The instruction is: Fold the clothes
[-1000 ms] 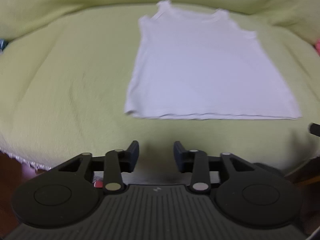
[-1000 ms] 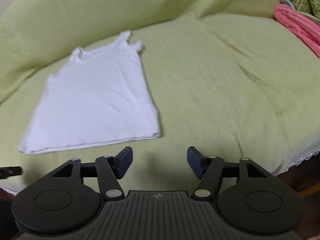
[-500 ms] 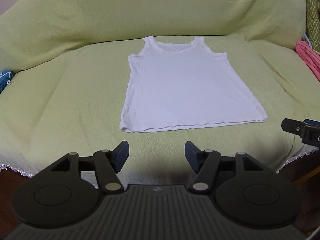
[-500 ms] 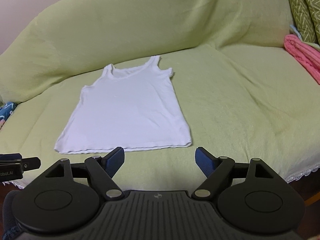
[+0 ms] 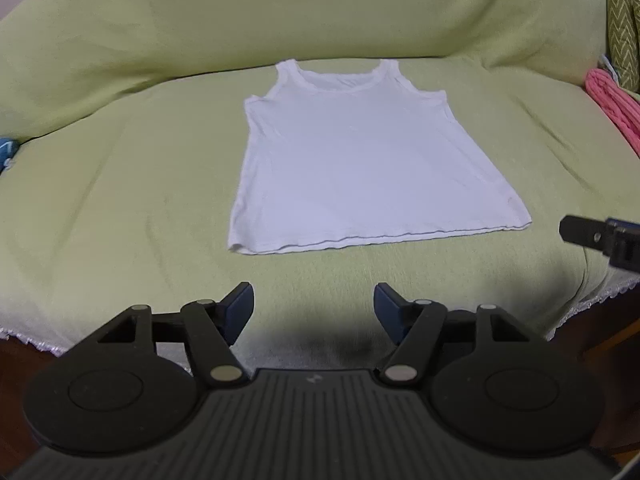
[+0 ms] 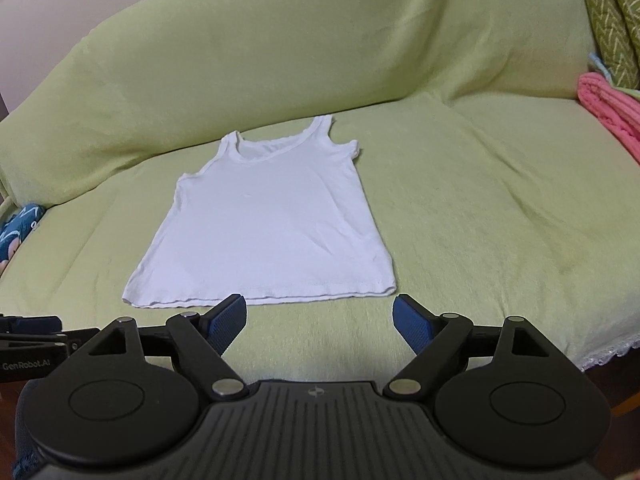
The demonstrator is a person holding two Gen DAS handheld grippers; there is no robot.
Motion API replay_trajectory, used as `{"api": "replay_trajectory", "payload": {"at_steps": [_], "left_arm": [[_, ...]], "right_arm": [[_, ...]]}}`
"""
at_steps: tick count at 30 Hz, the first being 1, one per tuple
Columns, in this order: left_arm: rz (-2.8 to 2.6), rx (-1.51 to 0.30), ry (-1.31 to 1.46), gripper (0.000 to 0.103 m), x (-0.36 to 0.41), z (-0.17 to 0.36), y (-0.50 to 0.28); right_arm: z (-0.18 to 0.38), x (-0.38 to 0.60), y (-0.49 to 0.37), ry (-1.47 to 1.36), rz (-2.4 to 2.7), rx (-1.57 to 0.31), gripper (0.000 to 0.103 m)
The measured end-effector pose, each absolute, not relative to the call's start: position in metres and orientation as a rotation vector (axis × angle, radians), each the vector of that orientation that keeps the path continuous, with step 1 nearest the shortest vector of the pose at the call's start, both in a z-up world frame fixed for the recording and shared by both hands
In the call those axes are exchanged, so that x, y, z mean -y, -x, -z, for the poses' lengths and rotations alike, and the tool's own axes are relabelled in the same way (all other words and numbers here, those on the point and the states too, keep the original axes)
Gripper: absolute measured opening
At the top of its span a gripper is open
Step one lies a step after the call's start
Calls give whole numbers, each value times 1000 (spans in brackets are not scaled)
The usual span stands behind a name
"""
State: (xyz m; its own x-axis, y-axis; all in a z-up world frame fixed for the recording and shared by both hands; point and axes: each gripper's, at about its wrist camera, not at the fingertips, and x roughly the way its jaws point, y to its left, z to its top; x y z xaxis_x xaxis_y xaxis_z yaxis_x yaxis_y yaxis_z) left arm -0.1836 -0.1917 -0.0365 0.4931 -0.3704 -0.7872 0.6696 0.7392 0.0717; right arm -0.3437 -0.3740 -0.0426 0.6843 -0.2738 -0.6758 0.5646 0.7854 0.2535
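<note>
A white tank top (image 5: pixel 360 160) lies flat and spread out on the green-covered sofa seat (image 5: pixel 120 200), straps toward the backrest, hem toward me. It also shows in the right wrist view (image 6: pixel 272 228). My left gripper (image 5: pixel 313 312) is open and empty, held in front of the hem near the seat's front edge. My right gripper (image 6: pixel 319 318) is open and empty, just short of the hem. The right gripper's tip shows at the right edge of the left wrist view (image 5: pixel 600 240). The left gripper's body shows at the left edge of the right wrist view (image 6: pixel 28 336).
A pink folded cloth (image 6: pixel 612 112) lies at the right end of the sofa beside a green patterned cushion (image 6: pixel 612 16). A blue patterned item (image 6: pixel 20 228) sits at the left end. The cover's lace hem (image 5: pixel 600 300) marks the front edge.
Both grippers have pulled back and up from the tank top, so it looks smaller and farther. Both sets of jaws have opened wider. The tank top has not moved.
</note>
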Motion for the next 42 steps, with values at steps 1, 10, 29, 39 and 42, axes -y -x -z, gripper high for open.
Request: {"api": "replay_trajectory", "payload": {"at_steps": [1, 10, 29, 39, 42], "left_arm": [[659, -845, -397, 64, 194, 40, 177], [792, -812, -473, 67, 247, 54, 62], [1165, -709, -583, 48, 424, 120, -286], [1352, -679, -515, 12, 433, 136, -301], [1362, -589, -605, 6, 436, 127, -280]], "right_arm": [[44, 379, 340, -474, 478, -663, 84], [67, 452, 259, -423, 313, -711, 88], [136, 723, -15, -298, 41, -663, 53], [169, 730, -61, -284, -110, -713, 23], [162, 721, -59, -256, -92, -699, 13]]}}
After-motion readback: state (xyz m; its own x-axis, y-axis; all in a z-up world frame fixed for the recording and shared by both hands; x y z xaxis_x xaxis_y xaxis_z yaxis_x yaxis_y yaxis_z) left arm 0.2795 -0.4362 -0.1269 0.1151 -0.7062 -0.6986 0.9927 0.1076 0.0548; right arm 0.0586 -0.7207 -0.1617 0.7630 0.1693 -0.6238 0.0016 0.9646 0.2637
